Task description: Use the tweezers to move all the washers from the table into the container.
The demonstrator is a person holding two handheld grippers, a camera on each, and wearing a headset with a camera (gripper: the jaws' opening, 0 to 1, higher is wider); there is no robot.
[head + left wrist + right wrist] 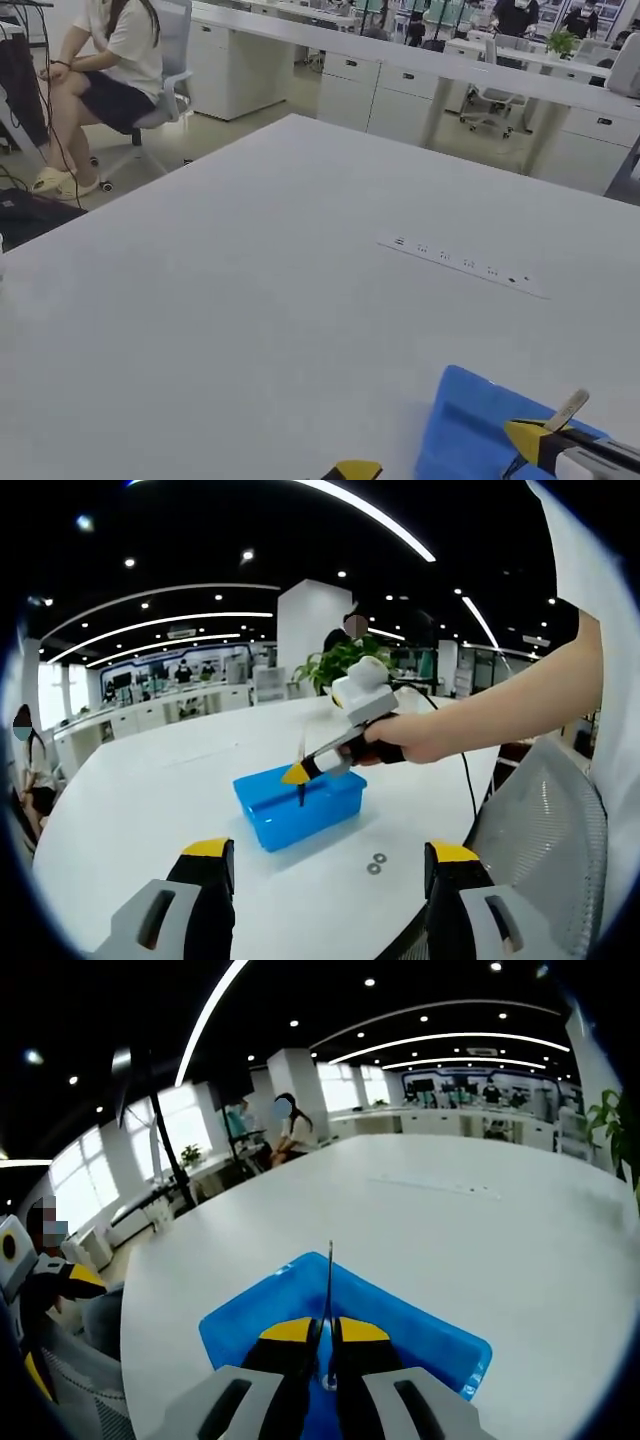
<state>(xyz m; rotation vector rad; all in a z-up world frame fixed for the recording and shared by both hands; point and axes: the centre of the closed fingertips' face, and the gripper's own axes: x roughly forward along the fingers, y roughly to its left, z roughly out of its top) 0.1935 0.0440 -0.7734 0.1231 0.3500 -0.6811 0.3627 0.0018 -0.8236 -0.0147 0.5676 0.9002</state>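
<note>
Right tongs clamp the tweezers over the container; left tongs gape. Two washers lie on the counter beside it: likely light, stiff, slippery; pinch each across its rim.

A power strip lies on the white bench, and beyond the bench a person sits on a chair, far from a plant.
</note>
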